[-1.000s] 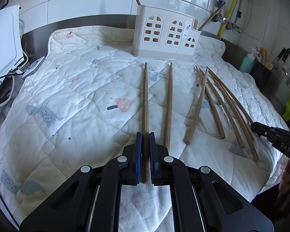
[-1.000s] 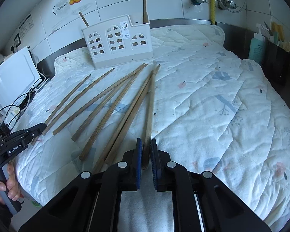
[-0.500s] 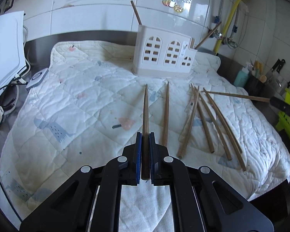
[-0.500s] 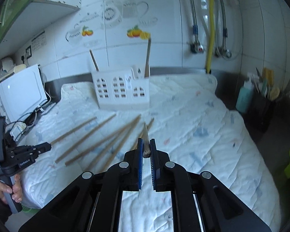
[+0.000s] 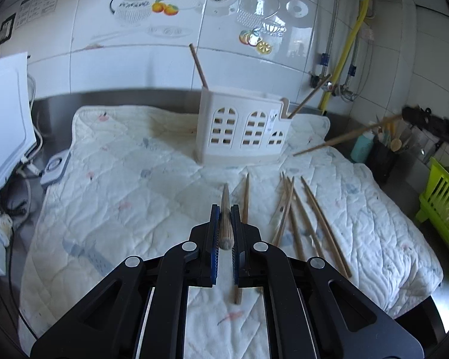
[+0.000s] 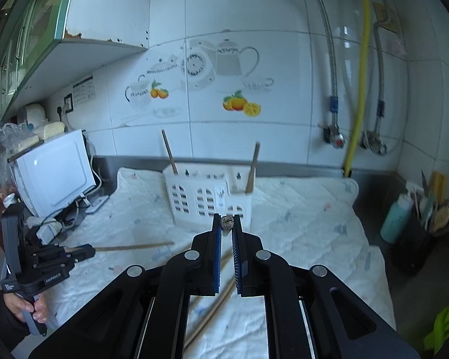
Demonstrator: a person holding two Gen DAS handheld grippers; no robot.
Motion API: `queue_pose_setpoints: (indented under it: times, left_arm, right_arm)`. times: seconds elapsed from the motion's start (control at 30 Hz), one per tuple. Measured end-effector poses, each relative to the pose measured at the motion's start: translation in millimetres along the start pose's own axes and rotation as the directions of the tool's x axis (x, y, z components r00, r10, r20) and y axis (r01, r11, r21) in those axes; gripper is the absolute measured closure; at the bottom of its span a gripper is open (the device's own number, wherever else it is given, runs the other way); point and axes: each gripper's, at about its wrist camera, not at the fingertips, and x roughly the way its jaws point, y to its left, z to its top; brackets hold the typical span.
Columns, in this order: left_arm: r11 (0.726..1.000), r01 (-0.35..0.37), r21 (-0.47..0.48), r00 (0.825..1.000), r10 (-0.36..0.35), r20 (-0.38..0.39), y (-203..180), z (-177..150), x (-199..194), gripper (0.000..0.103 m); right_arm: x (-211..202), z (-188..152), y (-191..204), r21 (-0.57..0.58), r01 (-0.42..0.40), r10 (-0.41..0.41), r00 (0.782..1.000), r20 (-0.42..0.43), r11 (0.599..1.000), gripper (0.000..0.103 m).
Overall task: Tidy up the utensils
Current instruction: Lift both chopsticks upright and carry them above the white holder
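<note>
Left hand-held gripper [image 5: 223,227]: matt black plastic, blue ribbed pads, bright metal screws. Right hand-held gripper [image 6: 227,230]: same build.
Chopsticks [image 5: 306,209]: bare wood, matt, grain visible on butt end of held chopstick [image 5: 225,224].
Utensil holder [image 5: 242,131]: cream plastic, smooth, slight sheen, window cut-outs.
Quilted mat [image 5: 128,197]: white cloth, soft, stitched, wrinkled, faded prints.
Surface [image 5: 60,104]: brushed metal, dull grey.
Wall tiles [image 6: 254,59]: glossy white ceramic, reflective, fruit decals.
Hoses [image 6: 329,45]: braided metal.
Pipe [image 6: 360,59]: yellow, smooth.
</note>
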Motion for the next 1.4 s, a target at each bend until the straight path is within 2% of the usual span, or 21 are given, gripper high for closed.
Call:
queue_pose_setpoints:
  times: [0.17,0.27,0.37,0.57,0.73,0.8,0.9,0.97,1.1,1.17,1.4]
  left_arm:
    - [0.998,-0.005,0.055,1.0,0.005,0.009,-5.6,25.2,-0.1,0.098]
    - [0.998,0.006,0.065,1.0,-0.007,0.02,-6.8,35.2,-0.7,0.098]
    - [0.998,0.015,0.058,1.0,-0.016,0.025,-5.6,44.3,1.6,0.098]
    - [0.999,0.04,0.033,0.999,-0.041,0.035,-1.3,60.3,7.9,0.098]
    - [0.997,0.043,0.06,0.997,-0.047,0.062,-7.5,78.5,9.4,0.098]
    - [0.997,0.052,0.063,0.996,-0.057,0.071,-8.7,84.9,9.7,0.098]
    - [0.996,0.047,0.078,0.994,-0.054,0.091,-11.8,96.2,8.9,0.098]
    - [0.995,0.047,0.087,0.993,-0.056,0.107,-14.3,105.1,7.4,0.098]
    - [0.994,0.042,0.104,0.986,-0.057,0.154,-19.8,129.2,3.3,0.098]
    - [0.993,0.037,0.112,0.981,-0.058,0.185,-23.4,145.1,1.1,0.098]
    - [0.99,0.006,0.141,0.96,-0.045,0.275,-37.2,208.0,5.1,0.098]
  right_arm:
    - [14.7,58.0,-7.9,-0.034,-0.033,0.033,0.999,0.006,0.999,0.096]
    - [22.1,87.0,-10.9,-0.06,-0.021,0.021,1.0,0.005,0.998,0.096]
    - [35.6,106.4,-13.8,-0.071,-0.026,0.024,0.999,-0.032,0.997,0.096]
    - [81.8,125.7,-16.5,-0.109,-0.017,0.001,0.989,-0.15,0.994,0.096]
    - [125.6,129.6,-15.8,-0.124,-0.023,-0.009,0.968,-0.251,0.992,0.096]
    - [141.4,129.4,-17.6,-0.101,-0.044,0.014,0.959,-0.285,0.994,0.096]
    - [151.1,129.0,-18.9,-0.099,-0.032,0.005,0.966,-0.257,0.995,0.091]
    - [151.3,128.8,-20.4,-0.084,-0.021,0.001,0.972,-0.236,0.996,0.075]
    - [139.9,126.4,-21.5,-0.094,0.012,-0.029,0.983,-0.184,0.996,0.066]
    - [128.0,122.6,-22.3,-0.097,0.02,-0.034,0.988,-0.153,0.995,0.057]
    - [83.9,91.8,-26.4,-0.066,-0.007,0.002,0.997,-0.074,0.998,0.05]
